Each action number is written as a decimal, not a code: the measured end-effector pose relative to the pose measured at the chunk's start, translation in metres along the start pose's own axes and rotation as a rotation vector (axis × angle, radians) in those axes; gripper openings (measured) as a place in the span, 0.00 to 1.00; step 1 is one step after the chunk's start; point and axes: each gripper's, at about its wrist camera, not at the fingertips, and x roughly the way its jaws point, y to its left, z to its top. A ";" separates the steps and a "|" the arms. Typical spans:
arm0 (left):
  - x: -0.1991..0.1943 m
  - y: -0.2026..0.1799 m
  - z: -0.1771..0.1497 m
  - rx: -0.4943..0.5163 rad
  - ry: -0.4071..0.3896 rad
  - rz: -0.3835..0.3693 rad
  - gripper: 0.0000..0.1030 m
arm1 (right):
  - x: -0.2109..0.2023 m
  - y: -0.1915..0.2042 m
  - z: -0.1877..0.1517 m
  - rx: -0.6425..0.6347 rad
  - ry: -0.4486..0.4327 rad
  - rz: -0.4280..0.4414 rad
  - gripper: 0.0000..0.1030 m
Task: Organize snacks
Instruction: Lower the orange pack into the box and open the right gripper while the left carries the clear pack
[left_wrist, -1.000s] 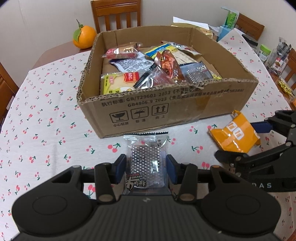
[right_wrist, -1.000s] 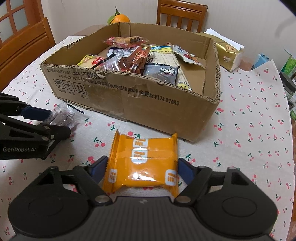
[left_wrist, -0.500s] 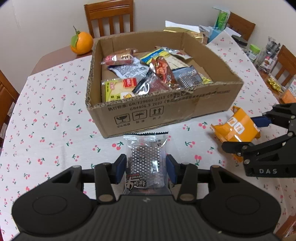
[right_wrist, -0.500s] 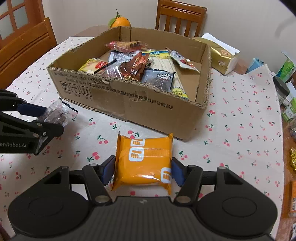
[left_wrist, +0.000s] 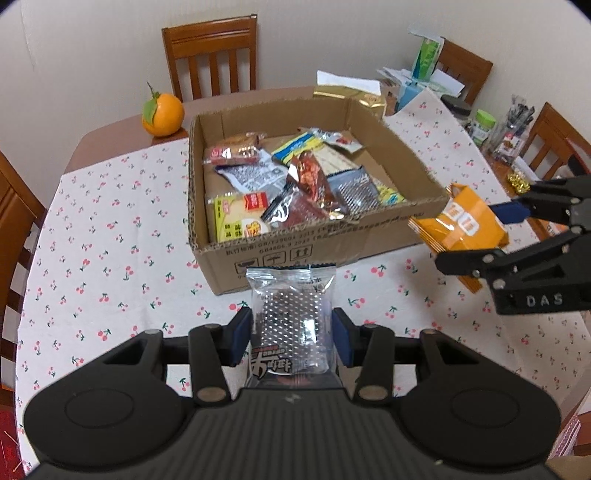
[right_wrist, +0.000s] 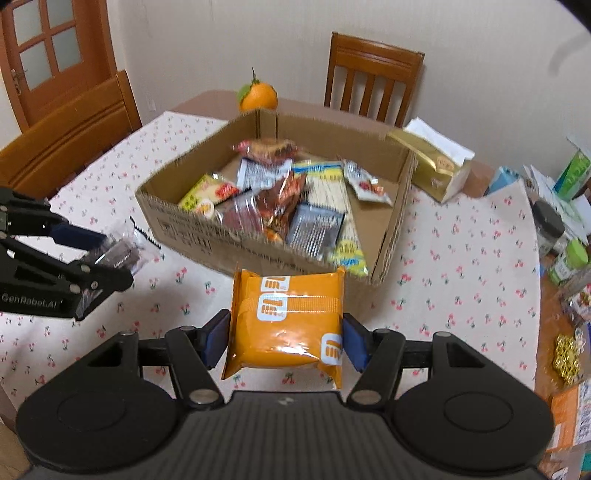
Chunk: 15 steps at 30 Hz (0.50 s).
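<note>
The snacks in play are two packets, each carried above the table: a clear packet (left_wrist: 292, 325) with a silver dotted pattern sits clamped between the blue pads of the left gripper (left_wrist: 292, 334) at the lower centre of the left wrist view, and an orange packet (right_wrist: 286, 323) is squeezed between the pads of the right gripper (right_wrist: 286, 338) at the lower centre of the right wrist view. Compared with a second ago, both packets have come up off the cherry-print tablecloth (left_wrist: 110, 258): the cloth and the cardboard box (left_wrist: 332, 236) now look smaller and farther below, and the box's open top shows more fully. The box's ragged front edge lies just beyond each packet, with its far right part bare of snacks (right_wrist: 373, 218). Open cloth stretches to the left of the box in the left wrist view, while an orange (left_wrist: 163, 113) sits past its upper left corner.
</note>
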 end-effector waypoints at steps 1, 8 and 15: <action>-0.002 0.000 0.001 0.001 -0.004 0.000 0.44 | -0.001 0.000 0.003 -0.003 -0.007 -0.002 0.66; -0.013 -0.002 0.004 0.004 -0.032 -0.003 0.44 | -0.006 -0.006 0.023 -0.010 -0.063 -0.016 0.66; -0.019 -0.002 0.003 0.000 -0.049 0.000 0.44 | 0.003 -0.021 0.053 0.010 -0.116 -0.033 0.66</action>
